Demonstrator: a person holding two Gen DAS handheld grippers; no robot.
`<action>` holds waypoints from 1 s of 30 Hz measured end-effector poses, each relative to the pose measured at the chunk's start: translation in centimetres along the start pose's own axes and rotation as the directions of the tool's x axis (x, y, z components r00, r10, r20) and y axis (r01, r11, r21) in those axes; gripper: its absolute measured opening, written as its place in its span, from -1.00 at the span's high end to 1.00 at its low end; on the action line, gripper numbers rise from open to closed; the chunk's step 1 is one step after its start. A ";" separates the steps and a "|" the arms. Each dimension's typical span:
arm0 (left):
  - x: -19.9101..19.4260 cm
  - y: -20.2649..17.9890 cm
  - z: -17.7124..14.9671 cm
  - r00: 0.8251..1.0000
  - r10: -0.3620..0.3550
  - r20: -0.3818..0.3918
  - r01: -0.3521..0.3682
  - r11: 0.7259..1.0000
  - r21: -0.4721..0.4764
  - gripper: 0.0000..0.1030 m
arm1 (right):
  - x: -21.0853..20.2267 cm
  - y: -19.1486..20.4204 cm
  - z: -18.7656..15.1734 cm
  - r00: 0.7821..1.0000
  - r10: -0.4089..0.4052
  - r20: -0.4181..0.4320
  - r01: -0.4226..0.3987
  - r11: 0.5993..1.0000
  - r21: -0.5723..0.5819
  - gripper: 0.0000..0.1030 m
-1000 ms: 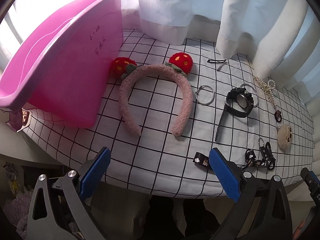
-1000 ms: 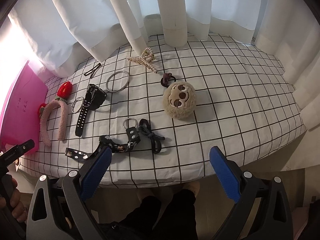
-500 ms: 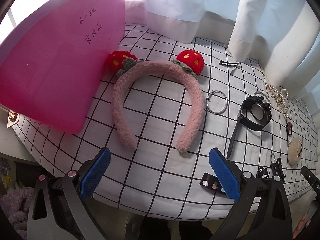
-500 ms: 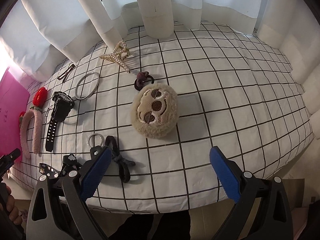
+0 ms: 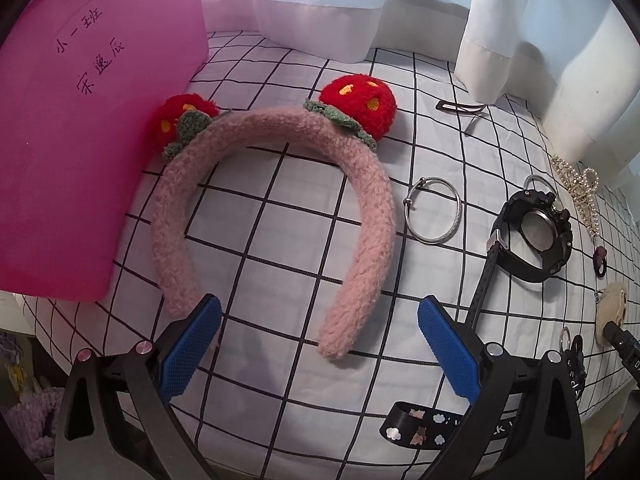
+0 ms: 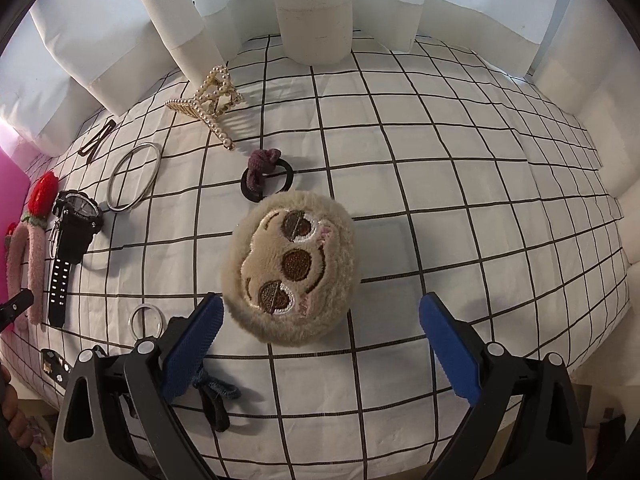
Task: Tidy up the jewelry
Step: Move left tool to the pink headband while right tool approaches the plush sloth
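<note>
Left wrist view: pink bin [image 5: 80, 140] fills far left, handwriting on its wall; only the wall shows now, a second ago its rim and inside were visible.
Headband: pink fuzzy headband [image 5: 276, 200] with two red strawberry puffs, lying flat on grid cloth [image 5: 280, 380], left puff touching the bin wall; much larger in frame than 1 s ago, camera has closed in.
Left gripper: left gripper [image 5: 318, 340] jaws spread wide, nothing between the pads; the headband's right end sits between the blue fingertips [image 5: 192, 344], left end just beside the left pad.
Right of headband: silver bangle [image 5: 434, 210], then black watch [image 5: 532, 232], pearl claw clip [image 5: 580, 188] at far right; patterned black strap [image 5: 424, 432] near bottom edge.
Right wrist view: same headband and watch now squeezed to left edge; large silver ring [image 6: 134, 176], pearl clip and dark hair tie [image 6: 266, 176] further back.
Sloth plush: round beige sloth plush [image 6: 290, 276] centre frame, far bigger than 1 s ago, approach continuing.
Right gripper: right gripper [image 6: 320, 340] released, jaws wide, plush's near edge just between the fingertips, left pad almost touching its fur; not grasped.
Pose: both grippers low over the cloth, angled down and forward.
Under right gripper: key ring and dark bow tie [image 6: 216, 396] by the left finger.
</note>
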State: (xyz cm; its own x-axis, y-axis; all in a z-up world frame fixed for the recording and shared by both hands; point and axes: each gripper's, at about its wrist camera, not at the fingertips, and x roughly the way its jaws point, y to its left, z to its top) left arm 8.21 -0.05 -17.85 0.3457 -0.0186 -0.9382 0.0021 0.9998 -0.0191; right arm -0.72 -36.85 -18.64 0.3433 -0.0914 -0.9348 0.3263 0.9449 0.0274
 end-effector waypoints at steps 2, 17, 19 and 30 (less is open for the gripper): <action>0.5 -0.3 0.3 1.000 0.006 -0.001 -0.006 1.000 0.010 -0.88 | 0.3 0.0 0.2 1.000 -0.003 -0.002 0.003 1.000 -0.004 -0.82; 3.7 -1.4 3.0 0.999 0.037 -0.009 -0.037 0.999 0.027 -0.89 | 2.4 -0.1 1.1 0.999 -0.031 -0.023 0.030 0.999 -0.023 -0.82; 3.9 -1.0 3.0 1.000 0.015 0.006 -0.015 1.000 0.014 -0.89 | 2.7 -0.2 1.2 0.999 -0.033 -0.029 0.033 0.999 -0.019 -0.82; 3.5 -0.8 2.0 1.000 0.011 0.022 -0.012 0.999 0.031 -0.89 | 3.2 -0.2 1.4 1.000 -0.023 0.012 0.023 1.000 -0.021 -0.83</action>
State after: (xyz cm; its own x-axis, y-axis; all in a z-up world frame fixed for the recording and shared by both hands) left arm 11.32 -0.87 -20.44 0.3661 -0.0075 -0.9305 0.0274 0.9996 0.0027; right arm 1.54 -37.74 -21.16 0.3461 -0.1163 -0.9310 0.3158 0.9488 -0.0012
